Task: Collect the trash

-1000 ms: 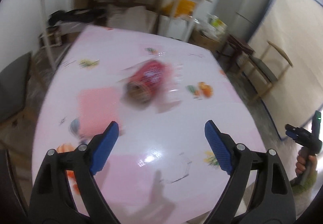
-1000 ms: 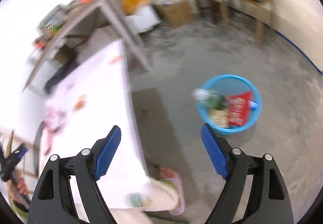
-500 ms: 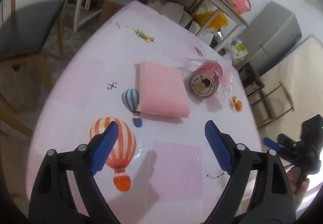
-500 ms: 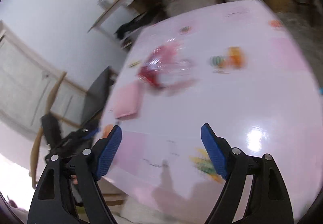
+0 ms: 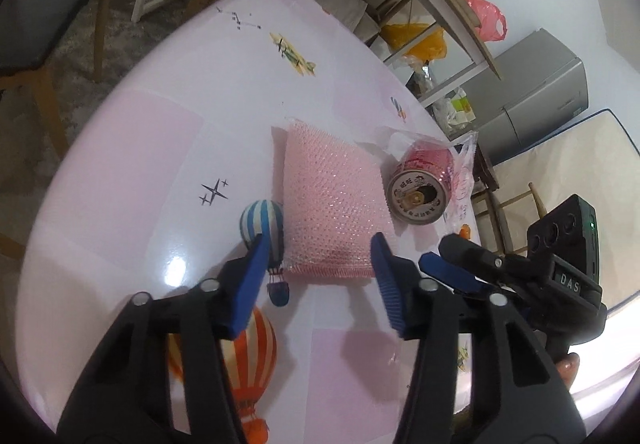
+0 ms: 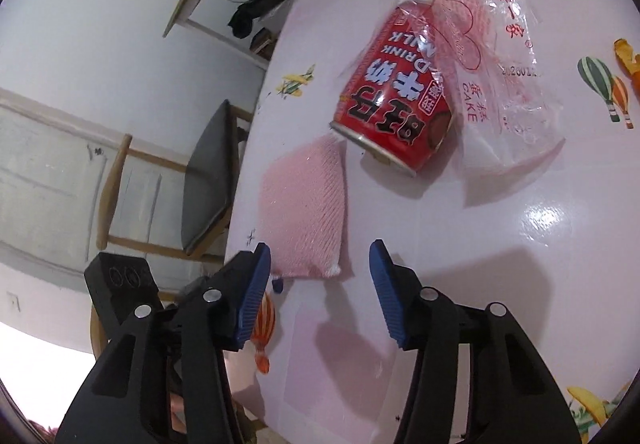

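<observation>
Nearest in the left wrist view, the left gripper (image 5: 320, 268) hangs over a glossy table (image 5: 132, 164) covered in pink and white squares with printed hot-air balloons and small planes; its blue-padded jaws stand about half apart and are closing, with nothing pressed between them, though the near edge of a pink foam net pad (image 5: 326, 204) lies just beyond the tips. The right gripper (image 6: 320, 276), seen in its own view, is in much the same state: jaws at a middling gap and closing, empty, with the near corner of the same pad (image 6: 304, 208) showing between and just past its tips. From the left view the right gripper (image 5: 452, 270) sits just beside the left one's right finger, its black body and camera block behind it. Past the pad, a red drink can (image 6: 394, 106) lies on its side, its silver end (image 5: 418, 200) facing the left camera, touching or nearly touching the pad's far corner. A clear plastic cake wrapper (image 6: 504, 84) with red print lies against the can's far side and partly over it. Farther off, a grey-seated wooden chair (image 6: 208, 180) stands beside the table edge, a long cluttered shelf (image 5: 432, 4) runs along the white wall, and a grey fridge (image 5: 532, 96) stands beyond it.
</observation>
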A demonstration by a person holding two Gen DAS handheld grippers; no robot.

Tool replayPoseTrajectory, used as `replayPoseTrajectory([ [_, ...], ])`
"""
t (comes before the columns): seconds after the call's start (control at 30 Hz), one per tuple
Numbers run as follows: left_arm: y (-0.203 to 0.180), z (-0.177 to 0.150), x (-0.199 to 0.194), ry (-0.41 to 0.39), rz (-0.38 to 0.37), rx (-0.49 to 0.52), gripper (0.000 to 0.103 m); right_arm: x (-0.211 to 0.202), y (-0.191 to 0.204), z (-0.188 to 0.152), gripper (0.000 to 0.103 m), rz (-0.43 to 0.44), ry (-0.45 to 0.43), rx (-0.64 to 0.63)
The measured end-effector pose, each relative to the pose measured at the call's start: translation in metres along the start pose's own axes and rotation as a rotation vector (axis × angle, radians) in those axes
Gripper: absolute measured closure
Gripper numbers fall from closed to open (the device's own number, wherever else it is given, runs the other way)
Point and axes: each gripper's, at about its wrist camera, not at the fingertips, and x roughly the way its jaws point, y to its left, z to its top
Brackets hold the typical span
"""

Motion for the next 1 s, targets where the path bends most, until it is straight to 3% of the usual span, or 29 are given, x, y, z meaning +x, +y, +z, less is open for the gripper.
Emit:
replayPoseTrajectory([
  [0.2,-0.001,0.0,0.007,0.023,-0.015,-0.008,0.072,0.013,0.001,0.006,0.066,-0.004,0.015,0.005],
  [0.53,-0.011,-0.011,0.014,0.06,-0.041,0.006,0.082,0.031,0.01,0.001,0.081,0.036,0.071,-0.011],
  [0.9,-0.004,-0.013,-0.01,0.025,0.014,0.026,0.083,-0.007,0.01,0.001,0.079,-0.058,-0.049,-0.07],
  [1.0,0.003,-0.012,-0.017,0.014,0.016,0.011,0.078,-0.011,0.008,0.004,0.067,-0.081,-0.075,-0.069],
])
